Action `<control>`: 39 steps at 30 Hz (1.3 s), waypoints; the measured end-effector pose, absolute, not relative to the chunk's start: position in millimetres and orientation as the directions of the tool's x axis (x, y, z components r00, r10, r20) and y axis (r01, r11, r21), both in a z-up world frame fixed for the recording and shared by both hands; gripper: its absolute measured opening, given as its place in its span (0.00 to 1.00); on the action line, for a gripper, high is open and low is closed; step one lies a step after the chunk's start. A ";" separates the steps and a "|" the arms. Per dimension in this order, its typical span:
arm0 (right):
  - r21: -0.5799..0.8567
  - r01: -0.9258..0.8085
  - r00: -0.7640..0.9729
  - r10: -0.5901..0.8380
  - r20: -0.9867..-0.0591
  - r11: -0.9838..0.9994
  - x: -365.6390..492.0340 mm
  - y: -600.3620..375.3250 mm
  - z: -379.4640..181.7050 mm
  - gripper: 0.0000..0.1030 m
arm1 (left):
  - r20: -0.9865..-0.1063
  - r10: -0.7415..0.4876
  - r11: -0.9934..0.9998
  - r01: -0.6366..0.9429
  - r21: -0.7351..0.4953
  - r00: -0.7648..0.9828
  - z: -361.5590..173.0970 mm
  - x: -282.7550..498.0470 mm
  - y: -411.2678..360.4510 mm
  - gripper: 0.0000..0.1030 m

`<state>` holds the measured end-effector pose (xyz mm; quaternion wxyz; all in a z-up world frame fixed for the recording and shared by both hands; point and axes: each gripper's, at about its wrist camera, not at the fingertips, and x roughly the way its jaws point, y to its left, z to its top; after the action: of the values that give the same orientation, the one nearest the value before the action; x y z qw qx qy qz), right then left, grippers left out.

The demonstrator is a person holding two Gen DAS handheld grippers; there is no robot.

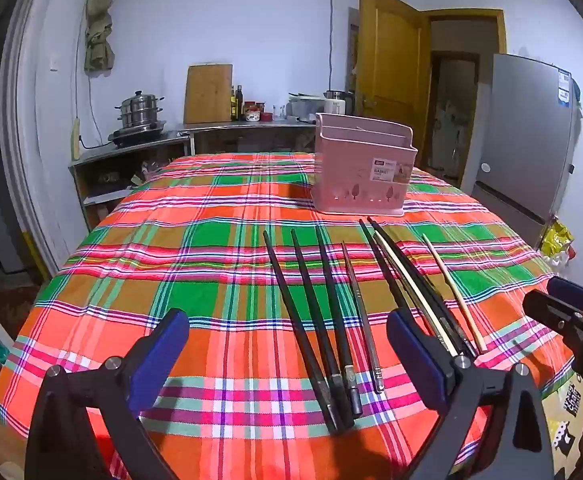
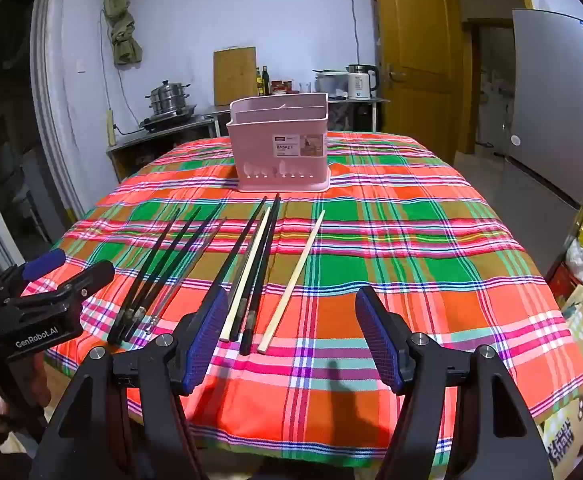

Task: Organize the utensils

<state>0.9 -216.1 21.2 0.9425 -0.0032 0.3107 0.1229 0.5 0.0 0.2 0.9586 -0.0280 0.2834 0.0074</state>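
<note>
The label on the front of the pink utensil basket (image 2: pixel 279 142) carries the word "BASKET" in dark capitals; the same word shows on it in the left wrist view (image 1: pixel 361 168), with smaller lines under it too fine to read. A small red tag sits at the label's upper left, its lettering illegible. The black body of the left gripper (image 2: pixel 41 320), seen from the right wrist camera, bears "GenRobot.AI" in white letters. The blue and white sticker on the silver refrigerator (image 1: pixel 563 88) has print that cannot be read.
</note>
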 end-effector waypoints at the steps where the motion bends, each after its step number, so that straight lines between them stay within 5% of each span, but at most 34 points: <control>1: 0.068 -0.234 0.780 0.229 -0.583 0.970 0.7 -216.1 21.3 0.65 | -0.537 -0.001 0.998 -0.030 -0.051 0.844 0.4 -0.1 0.2 0.97; 39: 0.074 -0.231 0.781 0.231 -0.580 0.970 -3.5 -219.3 25.3 0.65 | -0.532 -0.012 0.999 -0.006 -0.033 0.847 7.6 -4.7 -7.6 0.97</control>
<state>-3.5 -219.3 25.3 0.9437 -0.0005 0.3073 0.1223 -4.7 -7.6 7.6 0.9608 -0.0169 0.2766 -0.0015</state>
